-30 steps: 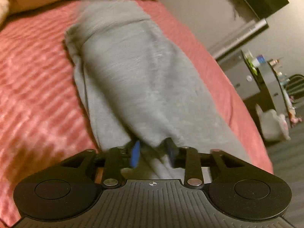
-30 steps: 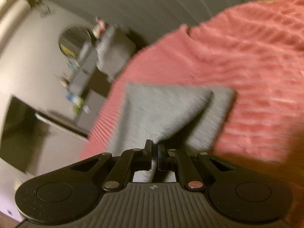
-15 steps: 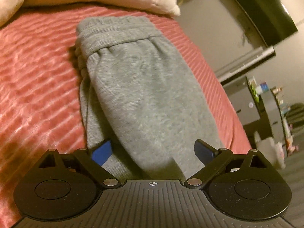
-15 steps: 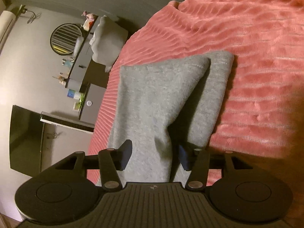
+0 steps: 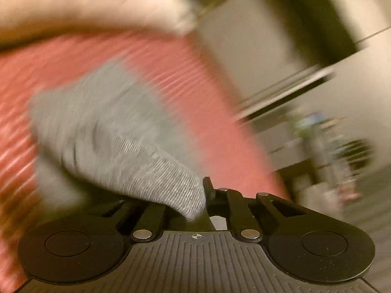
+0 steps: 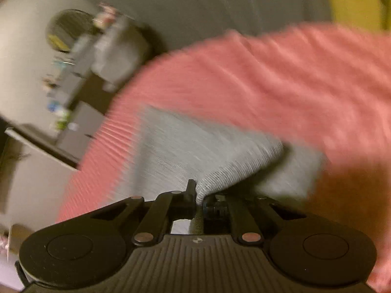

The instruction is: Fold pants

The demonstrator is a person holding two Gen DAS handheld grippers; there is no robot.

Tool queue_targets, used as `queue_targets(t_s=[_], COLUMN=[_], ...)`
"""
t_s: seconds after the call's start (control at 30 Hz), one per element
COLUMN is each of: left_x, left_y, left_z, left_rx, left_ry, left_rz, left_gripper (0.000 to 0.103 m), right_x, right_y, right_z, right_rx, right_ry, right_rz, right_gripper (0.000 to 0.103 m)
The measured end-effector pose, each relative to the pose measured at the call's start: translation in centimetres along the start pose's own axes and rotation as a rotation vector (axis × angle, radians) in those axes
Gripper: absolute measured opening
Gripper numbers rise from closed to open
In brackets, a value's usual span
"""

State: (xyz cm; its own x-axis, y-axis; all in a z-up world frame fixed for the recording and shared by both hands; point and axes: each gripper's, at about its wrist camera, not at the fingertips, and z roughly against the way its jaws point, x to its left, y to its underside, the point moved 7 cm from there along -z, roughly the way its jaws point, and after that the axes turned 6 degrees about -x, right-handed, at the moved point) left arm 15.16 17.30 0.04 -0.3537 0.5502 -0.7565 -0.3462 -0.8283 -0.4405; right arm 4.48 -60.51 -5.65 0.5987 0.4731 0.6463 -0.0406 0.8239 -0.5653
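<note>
While both frames blur, each tool clearly pinches grey cloth. The left gripper (image 5: 204, 195) has just closed its jaws on a fold of the grey pants (image 5: 117, 144); that fold drapes over its left finger, lifted off the pink bedspread (image 5: 195, 92), and the rest trails away ahead. The right gripper (image 6: 199, 199) has likewise just closed on a raised peak of the pants, which spread forward from its fingertips across the bedspread.

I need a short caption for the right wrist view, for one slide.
Right gripper shut on a fold of the grey pants, lifting it above the pink bedspread.
</note>
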Motion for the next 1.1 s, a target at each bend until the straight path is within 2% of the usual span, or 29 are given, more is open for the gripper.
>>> queue_targets(t_s=[0.07,0.1,0.13,0.17,0.2,0.23,0.3,0.33,0.37,0.43,0.47,0.5,0.57,0.6,0.63,0.7,0.73,0.77,0.8,0.9,0.97,1.0,1.1], left_x=[-2.0,-2.1,-1.7,-0.6,1.0,3.3,7.8,9.5,10.5,10.8,10.6,10.3,10.0,10.0,10.0,10.2,10.3,10.3,10.1,9.6,9.1,9.3,9.5], left_y=[-1.2,-1.3,-1.2,-0.9,-0.3,0.6,3.1,4.3,5.1,5.2,4.8,4.4,3.7,3.7,3.8,4.0,4.1,4.2,4.2,2.9,2.4,2.7,3.9], left_z=[2.7,3.6,4.2,4.5,4.2,3.2,0.7,-0.1,-0.6,-0.8,-0.8,-0.9,-0.9,-1.1,-1.4,-2.0,-2.4,-1.9,-2.1,-1.3,-0.7,-0.8,-1.4], left_rx=[-0.081,-0.103,-0.116,-0.12,-0.108,-0.065,0.077,0.129,0.16,0.145,0.135,0.121,0.089,0.083,0.085,0.102,0.112,0.118,0.124,0.078,0.035,0.036,0.094], left_ry=[0.133,0.167,0.186,0.186,0.146,0.049,-0.165,-0.235,-0.259,-0.263,-0.26,-0.253,-0.239,-0.243,-0.253,-0.287,-0.299,-0.314,-0.318,-0.272,-0.264,-0.292,-0.386], left_rz=[-0.022,-0.045,-0.069,-0.083,-0.084,-0.069,-0.05,-0.042,-0.04,-0.022,0.001,0.023,0.072,0.083,0.085,0.061,0.043,0.026,0.017,0.027,-0.034,-0.089,-0.205], left_gripper=[0.011,0.011,0.011,0.012,0.014,0.015,0.016,0.015,0.019,0.022,0.035,0.052,0.062,0.062,0.06,0.042,0.035,0.02,0.018,0.012,0.012,0.012,0.015], right_x=[2.2,2.6,2.4,1.7,0.6,-1.2,-5.0,-6.9,-8.5,-10.5,-10.9,-11.0,-11.1,-10.9,-10.4,-10.0,-9.7,-9.6,-9.2,-7.8,-7.2,-7.3,-8.2], right_y=[-2.6,-3.5,-4.1,-4.4,-4.4,-4.0,-2.4,-1.1,0.2,1.8,2.1,2.1,2.2,2.3,2.7,2.9,3.0,2.8,2.6,2.1,1.6,1.5,2.4], right_z=[3.0,4.3,5.5,6.4,6.8,6.6,4.9,3.6,2.4,1.2,1.2,1.2,1.0,0.8,0.8,0.3,0.4,0.4,0.7,2.2,2.9,2.9,1.0], right_rx=[-0.109,-0.156,-0.2,-0.236,-0.255,-0.256,-0.19,-0.131,-0.068,-0.012,-0.022,-0.034,-0.03,-0.025,-0.023,-0.013,-0.004,0.003,0.005,-0.033,-0.074,-0.087,-0.027], right_ry=[-0.204,-0.277,-0.334,-0.356,-0.353,-0.311,-0.129,-0.031,0.044,0.134,0.124,0.122,0.106,0.098,0.098,0.096,0.096,0.102,0.104,0.036,-0.008,0.006,0.161], right_rz=[-0.067,-0.09,-0.101,-0.107,-0.113,-0.12,-0.082,-0.054,-0.04,-0.053,-0.075,-0.104,-0.148,-0.152,-0.142,-0.115,-0.103,-0.088,-0.075,-0.024,0.003,0.019,0.132], right_gripper=[0.005,0.005,0.005,0.005,0.005,0.005,0.005,0.005,0.005,0.005,0.006,0.007,0.014,0.021,0.023,0.023,0.018,0.012,0.005,0.005,0.005,0.005,0.005])
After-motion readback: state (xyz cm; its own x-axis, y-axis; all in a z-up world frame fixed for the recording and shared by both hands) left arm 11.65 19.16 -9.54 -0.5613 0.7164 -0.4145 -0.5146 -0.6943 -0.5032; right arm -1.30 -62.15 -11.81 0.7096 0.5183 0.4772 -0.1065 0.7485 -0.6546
